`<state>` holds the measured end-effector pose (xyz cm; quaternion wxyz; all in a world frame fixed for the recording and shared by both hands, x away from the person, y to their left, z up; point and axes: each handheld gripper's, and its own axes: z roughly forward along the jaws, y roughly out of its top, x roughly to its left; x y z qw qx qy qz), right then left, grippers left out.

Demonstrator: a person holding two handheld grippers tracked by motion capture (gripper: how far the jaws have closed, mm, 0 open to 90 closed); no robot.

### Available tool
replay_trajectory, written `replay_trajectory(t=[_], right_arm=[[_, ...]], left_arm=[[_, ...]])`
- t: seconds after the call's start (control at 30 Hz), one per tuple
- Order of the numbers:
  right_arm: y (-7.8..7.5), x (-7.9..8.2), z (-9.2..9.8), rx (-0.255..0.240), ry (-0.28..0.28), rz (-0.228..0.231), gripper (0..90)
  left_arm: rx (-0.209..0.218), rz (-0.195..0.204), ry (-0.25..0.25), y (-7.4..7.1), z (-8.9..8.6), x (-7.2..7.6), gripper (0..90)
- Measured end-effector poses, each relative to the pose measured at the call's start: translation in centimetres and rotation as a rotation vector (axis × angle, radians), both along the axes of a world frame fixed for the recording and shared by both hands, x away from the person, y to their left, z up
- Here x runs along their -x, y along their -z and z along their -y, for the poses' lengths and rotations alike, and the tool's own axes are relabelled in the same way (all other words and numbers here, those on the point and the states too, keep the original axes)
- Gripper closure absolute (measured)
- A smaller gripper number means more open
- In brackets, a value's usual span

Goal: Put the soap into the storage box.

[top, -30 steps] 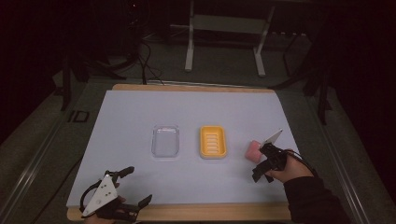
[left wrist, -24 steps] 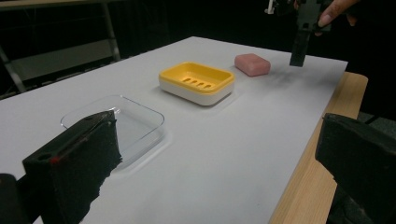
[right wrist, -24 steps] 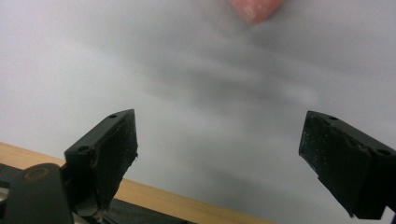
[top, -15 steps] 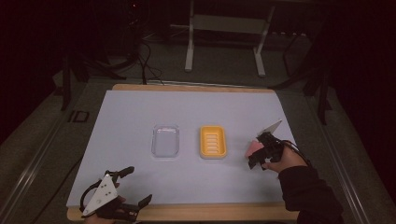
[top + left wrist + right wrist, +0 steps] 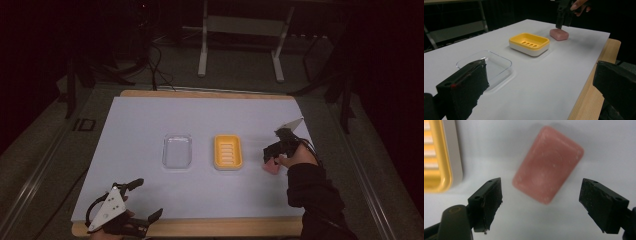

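Probably a dim lab or test room: white-topped table [image 5: 150, 125], metal stand [image 5: 240, 30], floor cables [image 5: 155, 65].

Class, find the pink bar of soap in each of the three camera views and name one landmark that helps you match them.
High view: the pink bar of soap lies at centre right on the white table cover, below the right hand-held gripper.
Left gripper view: top, right of centre.
Right gripper view: centre, tilted, lying beyond the two open jaws.
Shared landmark: the yellow soap dish beside it.
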<state>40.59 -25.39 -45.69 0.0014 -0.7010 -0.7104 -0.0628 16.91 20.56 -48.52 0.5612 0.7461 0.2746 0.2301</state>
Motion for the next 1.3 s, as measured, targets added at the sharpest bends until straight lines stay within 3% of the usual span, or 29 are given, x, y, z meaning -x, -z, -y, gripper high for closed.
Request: replay_trajectory(t=[0.1,0.2,0.33,0.43,0.77,1.0,1.3], right_arm=[[0.6,-0.6,-0.3,0.017,0.034,-0.011,18.3],[1.1,-1.2,-0.6,0.078,0.076,-0.002,19.2],[1.5,-1.6,-0.9,0.031,0.139,0.004,21.3],[1.5,-1.9,-1.1,0.045,0.163,0.023,22.7],[1.8,-2.0,-1.2,0.116,0.152,0.017,26.6],[2.9,-1.9,-1.3,0.136,0.120,-0.044,29.0],[3.1,-1.9,-1.6,0.179,0.055,-0.013,36.6]], left_arm=[[0.001,0.000,0.001,0.0,0.0,0.0,0.2],[0.000,0.001,0.003,0.0,0.0,0.0,0.2],[-0.001,0.000,0.005,0.0,0.0,0.0,0.2],[-0.001,0.000,0.007,0.0,0.0,0.0,0.2],[-0.004,0.001,0.013,0.0,0.1,0.1,0.2],[-0.005,0.000,0.012,0.0,0.1,0.1,0.2],[-0.007,-0.001,0.014,0.0,0.1,0.0,0.2]])
